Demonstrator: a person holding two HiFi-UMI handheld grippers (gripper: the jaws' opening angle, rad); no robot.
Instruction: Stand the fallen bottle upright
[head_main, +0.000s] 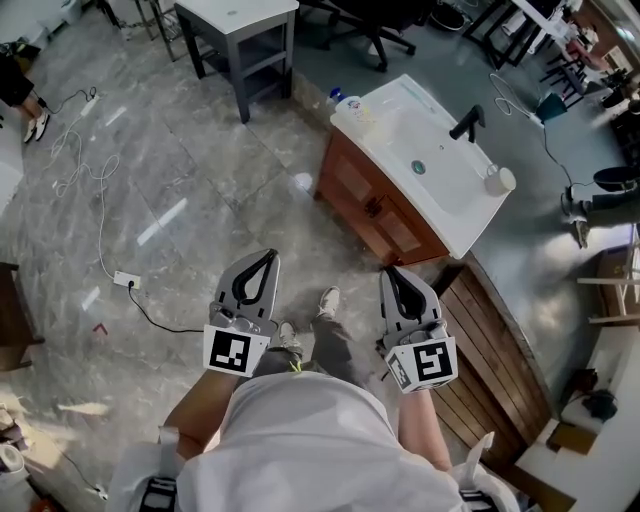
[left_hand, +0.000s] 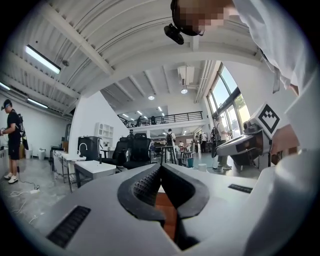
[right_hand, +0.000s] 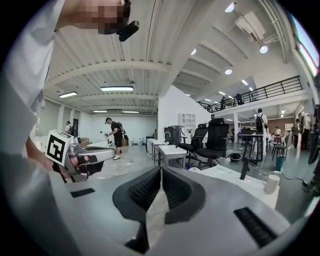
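The fallen bottle (head_main: 346, 101), white with a blue cap, lies on its side at the far left corner of a white basin top (head_main: 400, 135) on a wooden cabinet. The right gripper view shows the bottle (right_hand: 193, 169) just past the jaw tips. My left gripper (head_main: 268, 254) and right gripper (head_main: 388, 270) hang side by side over the floor, well short of the cabinet. Both are shut with nothing between the jaws, which meet at the tips in the left gripper (left_hand: 160, 165) and the right gripper (right_hand: 161, 169). The person's shoes show between them.
A black faucet (head_main: 466, 122) and a white mug (head_main: 498, 180) stand on the basin top. A grey side table (head_main: 240, 25) is beyond. Cables and a power strip (head_main: 126, 280) lie on the floor to the left. A wooden platform (head_main: 490, 340) lies to the right.
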